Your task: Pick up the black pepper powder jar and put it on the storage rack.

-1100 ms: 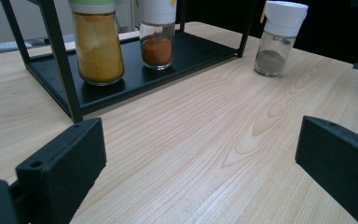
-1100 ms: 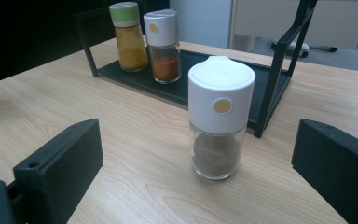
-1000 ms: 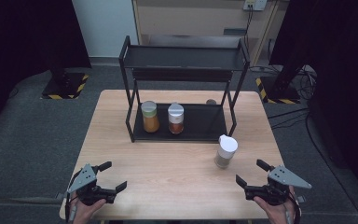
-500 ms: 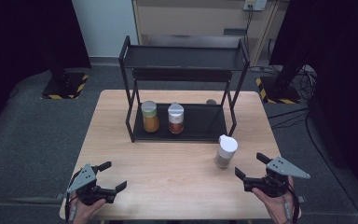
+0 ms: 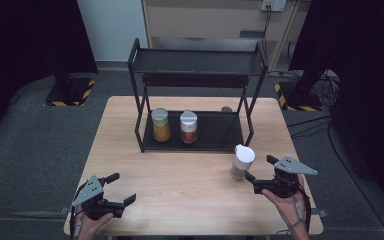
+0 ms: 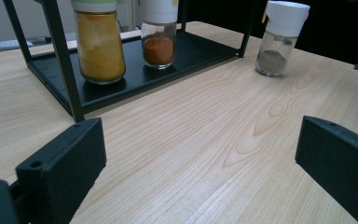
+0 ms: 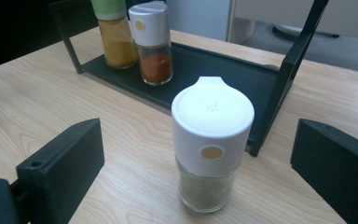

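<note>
The right tool [image 5: 260, 175] gapes wide just beside the jar [image 5: 241, 162], which stands near the bench's [image 5: 180, 200] right edge. The left tool [image 5: 121, 188] gapes wide by the near-left corner.

Non-task items: rack, two jars, desk, room background.

Black two-tier metal rack [image 5: 196, 62] stands at desk [image 5: 130, 150] far side. Lower tray holds jar of yellow powder, green cap [image 5: 160, 125], and jar of red powder, white cap [image 5: 188, 126], upright, side by side, near but apart, left half of tray. Top shelf bare. Small dark round object [image 5: 226, 109] behind rack, too small to identify. Grey floor [image 5: 30, 135]; yellow-black striped base [image 5: 70, 92] at left; cables [image 5: 310, 122] at right.
</note>
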A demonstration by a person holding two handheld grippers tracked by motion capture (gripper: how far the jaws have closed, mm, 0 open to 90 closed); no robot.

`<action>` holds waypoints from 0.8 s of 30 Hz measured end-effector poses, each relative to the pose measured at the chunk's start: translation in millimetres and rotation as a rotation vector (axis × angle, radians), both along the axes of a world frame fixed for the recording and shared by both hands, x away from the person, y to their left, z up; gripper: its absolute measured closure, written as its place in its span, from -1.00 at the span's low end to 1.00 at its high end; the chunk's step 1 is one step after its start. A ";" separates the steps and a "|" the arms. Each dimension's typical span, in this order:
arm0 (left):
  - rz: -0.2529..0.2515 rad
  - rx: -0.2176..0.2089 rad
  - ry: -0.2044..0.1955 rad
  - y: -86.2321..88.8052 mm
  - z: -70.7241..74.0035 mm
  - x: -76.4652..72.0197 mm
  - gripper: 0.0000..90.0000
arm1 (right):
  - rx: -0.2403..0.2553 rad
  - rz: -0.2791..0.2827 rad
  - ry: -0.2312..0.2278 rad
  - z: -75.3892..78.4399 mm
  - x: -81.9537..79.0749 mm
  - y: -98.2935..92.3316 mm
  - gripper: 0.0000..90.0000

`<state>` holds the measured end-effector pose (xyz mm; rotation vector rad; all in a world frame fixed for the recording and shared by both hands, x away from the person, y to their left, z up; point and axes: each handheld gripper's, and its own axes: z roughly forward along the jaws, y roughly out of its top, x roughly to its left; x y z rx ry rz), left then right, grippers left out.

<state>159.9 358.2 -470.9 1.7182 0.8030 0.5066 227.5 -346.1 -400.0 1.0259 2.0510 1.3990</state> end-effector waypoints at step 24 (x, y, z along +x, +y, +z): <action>0.001 -0.002 0.003 0.3 -0.3 0.4 -0.99 | -0.030 -0.017 0.053 -23.6 47.3 22.8 -0.79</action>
